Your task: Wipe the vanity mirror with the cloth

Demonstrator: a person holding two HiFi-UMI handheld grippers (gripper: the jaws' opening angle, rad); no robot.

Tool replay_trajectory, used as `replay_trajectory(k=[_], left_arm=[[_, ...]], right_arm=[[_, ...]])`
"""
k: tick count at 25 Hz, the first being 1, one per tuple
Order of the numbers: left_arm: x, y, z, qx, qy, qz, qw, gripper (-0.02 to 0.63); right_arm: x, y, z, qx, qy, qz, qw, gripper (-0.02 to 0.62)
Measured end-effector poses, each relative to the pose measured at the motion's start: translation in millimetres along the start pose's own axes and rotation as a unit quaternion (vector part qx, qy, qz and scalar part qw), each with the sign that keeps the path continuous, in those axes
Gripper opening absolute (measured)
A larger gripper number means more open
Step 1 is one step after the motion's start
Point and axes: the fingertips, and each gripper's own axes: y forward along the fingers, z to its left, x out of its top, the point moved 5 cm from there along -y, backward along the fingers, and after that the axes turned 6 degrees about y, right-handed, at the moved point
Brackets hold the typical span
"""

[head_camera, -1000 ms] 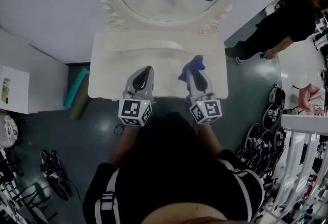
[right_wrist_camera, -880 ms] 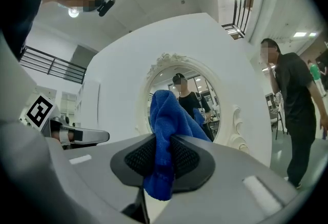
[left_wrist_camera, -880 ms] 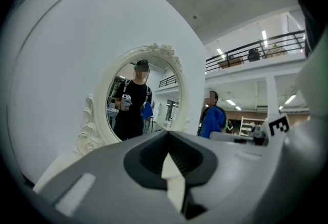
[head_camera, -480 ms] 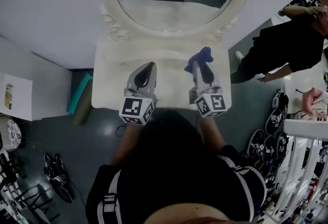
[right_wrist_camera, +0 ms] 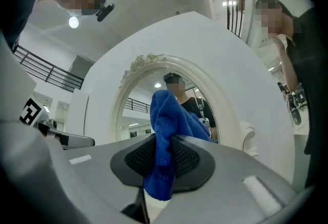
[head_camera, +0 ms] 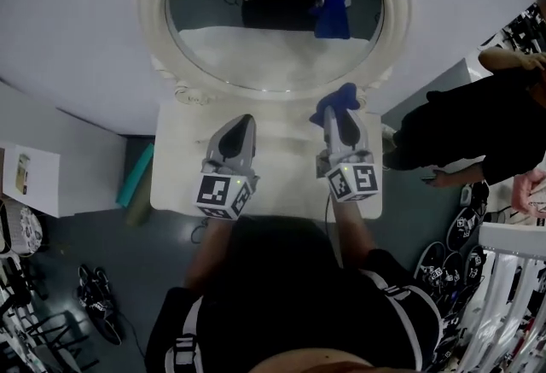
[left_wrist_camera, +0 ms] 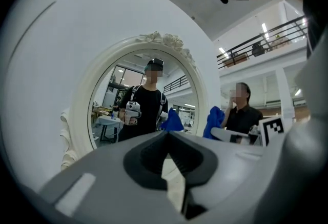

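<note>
as both tools hang over the pale vanity top (head_camera: 179,166), entries run as follows.

item 1, right gripper (head_camera: 340,109): jaws clamped on the blue cloth (head_camera: 336,96). in the right gripper view the cloth (right_wrist_camera: 165,115) runs up between the ribbed pads, with a bunched end standing above the tips and a short tail hanging below them.

item 2, left gripper (head_camera: 245,119): jaws closed tip to tip, with nothing between them in the left gripper view. it sits left of the right gripper, about level with it, and the two are apart.

item 3, vanity mirror (head_camera: 273,43): oval glass in a cream carved frame (head_camera: 152,13), upright ahead of both sets of jaws. the cloth is apart from the glass in the head view. the glass reflects both marker cubes, the cloth and the dark-clad person holding the tools.

item 4, teal roll (head_camera: 135,172): on the dark floor, left of the left gripper, beside the vanity's edge.

item 5, bystander in black (head_camera: 465,128): right of the right gripper, past the vanity's corner.

item 6, dark shoes (head_camera: 90,294): on the floor, well behind and left of the left gripper.
</note>
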Motion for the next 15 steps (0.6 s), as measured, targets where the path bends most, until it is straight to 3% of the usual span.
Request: replay_trajectory(k=[15], left_arm=[[25, 63, 30, -0.037, 0.027, -0.008, 0.9989, 0.006]], right_arm=[[32, 63, -42, -0.050, 0.024, -0.062, 0.997, 0.069]])
